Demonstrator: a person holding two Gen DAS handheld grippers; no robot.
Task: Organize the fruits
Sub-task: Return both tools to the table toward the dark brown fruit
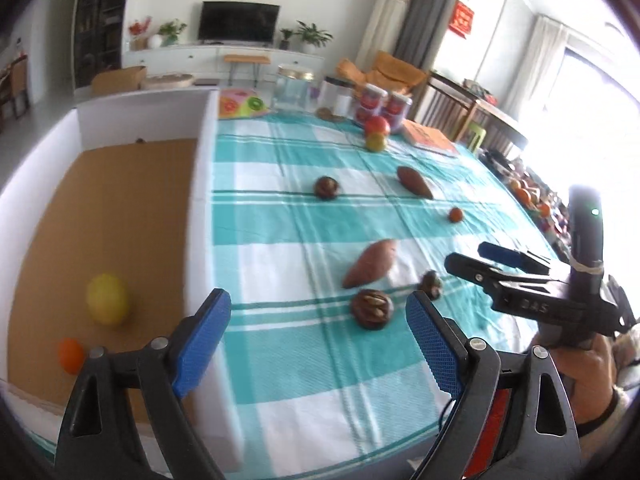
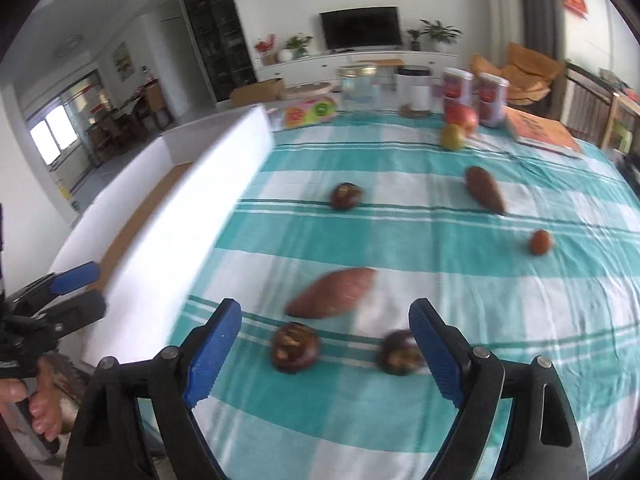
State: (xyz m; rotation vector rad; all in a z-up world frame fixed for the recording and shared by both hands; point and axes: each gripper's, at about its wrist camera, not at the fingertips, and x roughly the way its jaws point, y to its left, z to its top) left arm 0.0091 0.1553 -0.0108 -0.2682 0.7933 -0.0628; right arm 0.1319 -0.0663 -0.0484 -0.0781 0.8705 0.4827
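Left wrist view: lemon (image 1: 108, 298) and small orange (image 1: 71, 355) sit in the box (image 1: 200, 216), so that is likely the drop bin.
Loose fruit: sweet potato shape (image 1: 370, 263), ridged brown balls (image 1: 371, 308), apple (image 1: 377, 125) lie scattered on the surface (image 1: 304, 364).
Box: white foam-like walls, cardboard floor.
Cloth: teal-white check, wrinkled.
Left tongs (image 1: 318, 338): spread wide, empty, straddling the box wall.
Right tongs (image 2: 326, 348): spread wide, empty, framing two brown balls; likely next pick.
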